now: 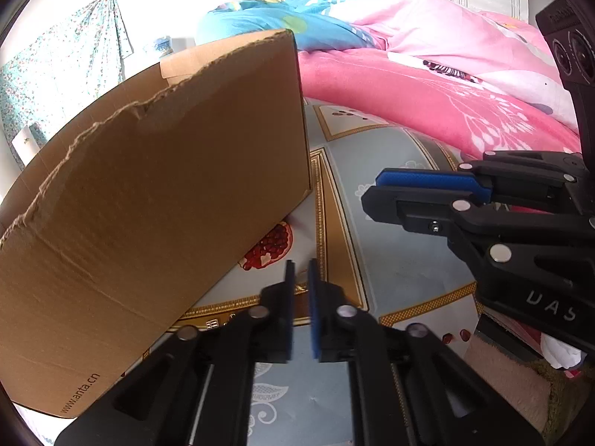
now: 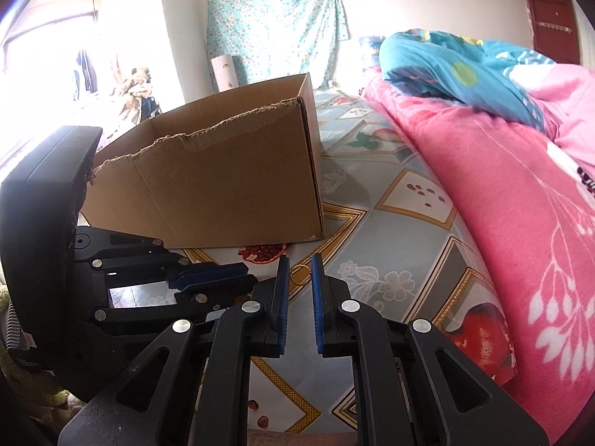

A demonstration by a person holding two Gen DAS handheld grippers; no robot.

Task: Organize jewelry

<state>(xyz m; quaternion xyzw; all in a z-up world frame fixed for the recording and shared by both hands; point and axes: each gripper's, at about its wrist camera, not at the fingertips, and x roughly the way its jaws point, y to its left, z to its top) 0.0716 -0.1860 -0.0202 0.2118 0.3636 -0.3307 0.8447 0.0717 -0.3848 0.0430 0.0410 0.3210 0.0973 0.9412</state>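
Observation:
A small gold ring (image 2: pixel 300 274) lies on the patterned bed sheet (image 2: pixel 372 230), just beyond my right gripper's (image 2: pixel 300 271) fingertips, seen through the gap between them. In the left wrist view a sliver of the ring (image 1: pixel 302 288) shows between my left gripper's (image 1: pixel 301 271) pads. Both grippers stand slightly open with a narrow gap and hold nothing. An open cardboard box (image 1: pixel 148 193) with a torn rim stands on the sheet to the left; it also shows in the right wrist view (image 2: pixel 223 182). The box's inside is hidden.
A pink quilt (image 2: pixel 502 204) and a blue quilt (image 2: pixel 465 70) are piled along the right. The right gripper (image 1: pixel 375 189) shows at the right of the left wrist view; the left gripper (image 2: pixel 253 278) lies left of the right one. A wall with floral cloth (image 2: pixel 275 37) stands behind.

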